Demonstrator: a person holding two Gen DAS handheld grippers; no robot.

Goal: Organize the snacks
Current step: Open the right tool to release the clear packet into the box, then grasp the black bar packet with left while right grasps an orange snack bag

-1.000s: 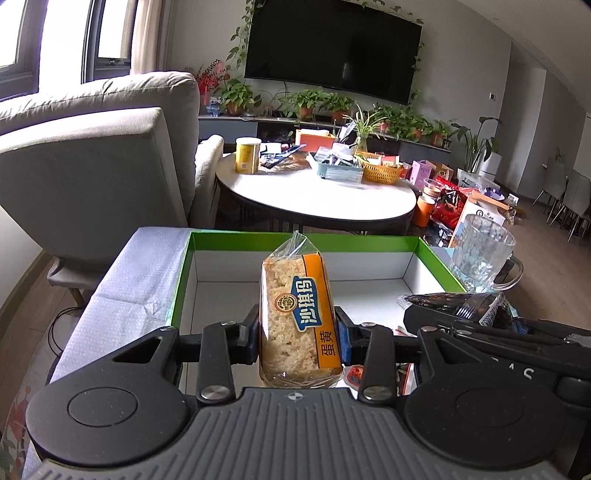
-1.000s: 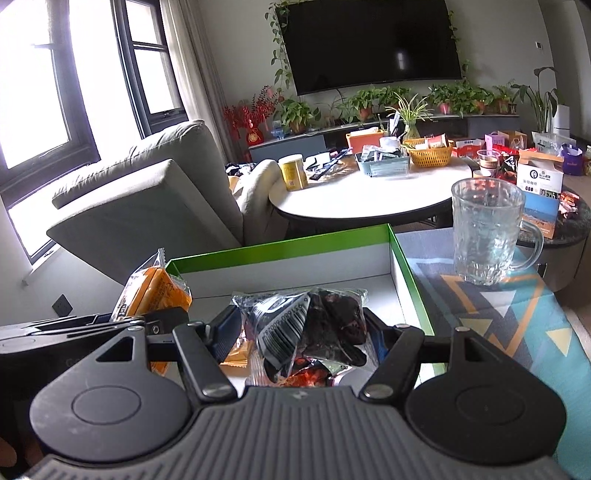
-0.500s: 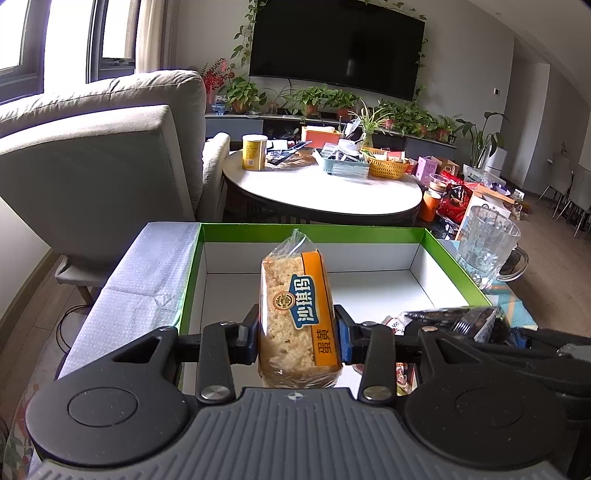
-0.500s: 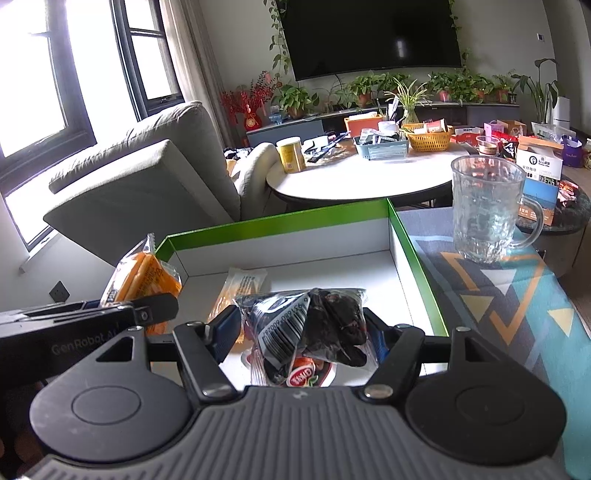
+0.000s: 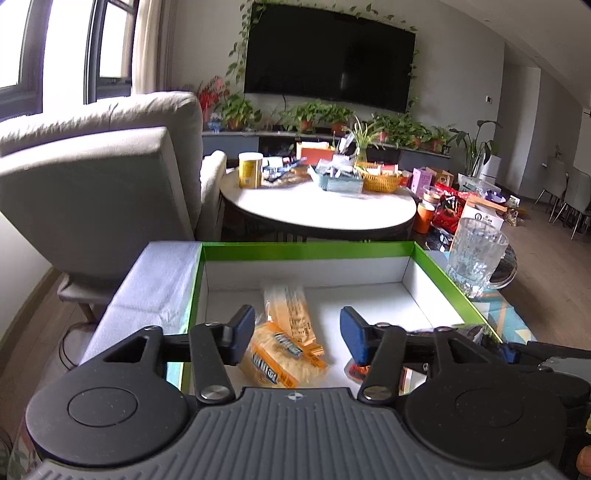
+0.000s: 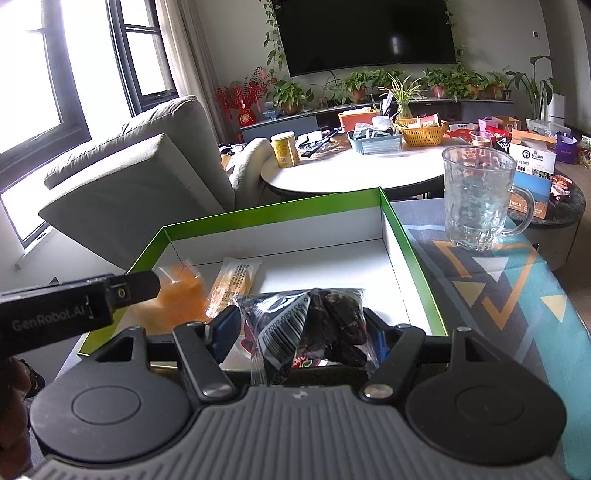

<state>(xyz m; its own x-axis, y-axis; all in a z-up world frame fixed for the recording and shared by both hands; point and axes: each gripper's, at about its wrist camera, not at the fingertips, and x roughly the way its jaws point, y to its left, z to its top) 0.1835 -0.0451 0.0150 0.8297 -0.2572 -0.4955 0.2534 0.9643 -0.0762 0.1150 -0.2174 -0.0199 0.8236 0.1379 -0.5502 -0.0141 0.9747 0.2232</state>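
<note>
Left hand-held gripper (image 5: 297,328) wide, empty

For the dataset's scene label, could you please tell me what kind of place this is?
Most likely a home living room: a large black wall-mounted television, a grey upholstered armchair and a row of potted green plants below the screen.

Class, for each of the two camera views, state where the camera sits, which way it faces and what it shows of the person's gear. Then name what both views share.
Left wrist: on the left gripper, facing the green-rimmed box; fingers open over the orange snack pack.
Right wrist: on the right gripper, facing the same box, shut on a dark snack bag; the left gripper enters at left.
Shared: box, glass mug, round table.
</note>
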